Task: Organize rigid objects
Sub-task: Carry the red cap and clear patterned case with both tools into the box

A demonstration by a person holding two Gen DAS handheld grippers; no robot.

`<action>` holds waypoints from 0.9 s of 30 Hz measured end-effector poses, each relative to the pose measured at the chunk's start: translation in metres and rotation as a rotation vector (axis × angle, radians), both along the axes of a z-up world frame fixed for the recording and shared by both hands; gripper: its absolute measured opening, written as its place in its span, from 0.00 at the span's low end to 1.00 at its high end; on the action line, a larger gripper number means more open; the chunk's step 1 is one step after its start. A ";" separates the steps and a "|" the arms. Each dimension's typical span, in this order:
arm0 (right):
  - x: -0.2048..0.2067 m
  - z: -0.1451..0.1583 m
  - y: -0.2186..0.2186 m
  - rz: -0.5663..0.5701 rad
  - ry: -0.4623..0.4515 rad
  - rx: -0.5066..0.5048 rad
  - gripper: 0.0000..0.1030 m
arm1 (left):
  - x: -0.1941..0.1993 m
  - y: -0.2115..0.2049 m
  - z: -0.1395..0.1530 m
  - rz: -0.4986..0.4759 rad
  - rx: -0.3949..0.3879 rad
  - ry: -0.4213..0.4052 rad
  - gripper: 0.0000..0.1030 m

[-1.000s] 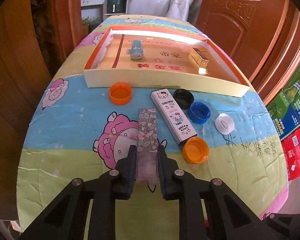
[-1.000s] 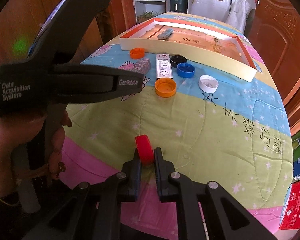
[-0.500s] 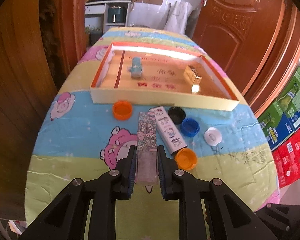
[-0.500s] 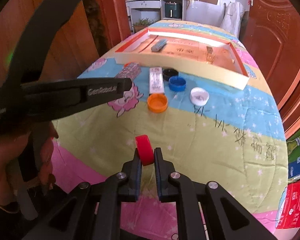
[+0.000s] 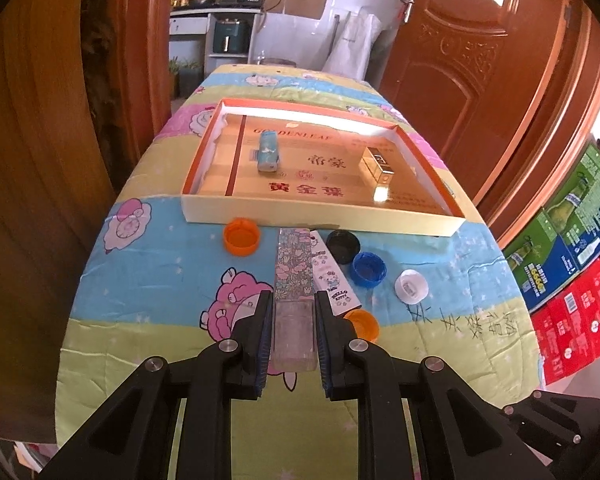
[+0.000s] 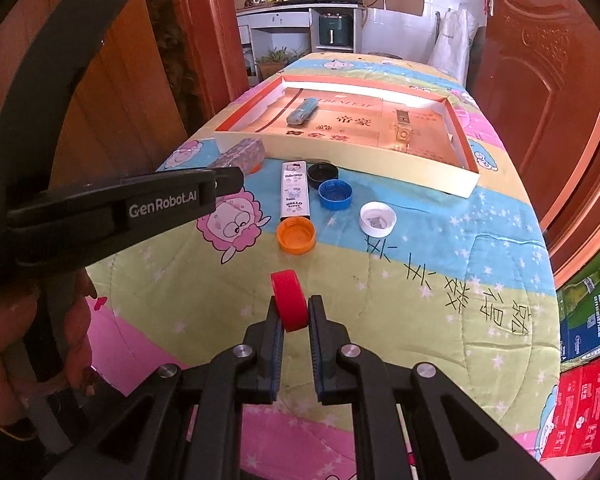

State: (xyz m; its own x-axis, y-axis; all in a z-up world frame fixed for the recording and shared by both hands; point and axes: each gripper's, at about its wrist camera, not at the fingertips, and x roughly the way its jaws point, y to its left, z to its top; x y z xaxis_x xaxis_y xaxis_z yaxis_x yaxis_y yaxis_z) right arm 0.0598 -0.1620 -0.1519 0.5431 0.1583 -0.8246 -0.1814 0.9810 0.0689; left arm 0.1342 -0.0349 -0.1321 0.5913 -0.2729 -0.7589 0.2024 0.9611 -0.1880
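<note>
Two boxes (image 5: 268,154) in tray (image 5: 320,220), caps (image 5: 241,236) before it

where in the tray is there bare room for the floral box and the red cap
In the tray, the floor between the blue pack and the gold box is bare; so is the near right corner. Outside, its front wall is crowded with caps and the Hello Kitty box.

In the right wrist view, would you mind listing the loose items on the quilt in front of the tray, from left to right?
Floral box in the left gripper → Hello Kitty box → blue cap → white cap. The two orange caps and the black cap overlap these in the order, so they are left out.
</note>
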 end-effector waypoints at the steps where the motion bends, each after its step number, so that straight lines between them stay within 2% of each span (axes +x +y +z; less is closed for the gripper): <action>1: 0.000 0.000 0.000 -0.001 -0.001 0.000 0.12 | 0.000 0.000 0.000 0.001 -0.002 -0.001 0.20; 18: 0.024 0.037 -0.022 -0.049 -0.103 0.015 0.12 | 0.003 0.000 0.030 -0.008 -0.021 -0.067 0.20; 27: 0.038 0.044 -0.038 -0.090 -0.102 0.053 0.12 | 0.010 -0.006 0.044 -0.027 -0.026 -0.097 0.20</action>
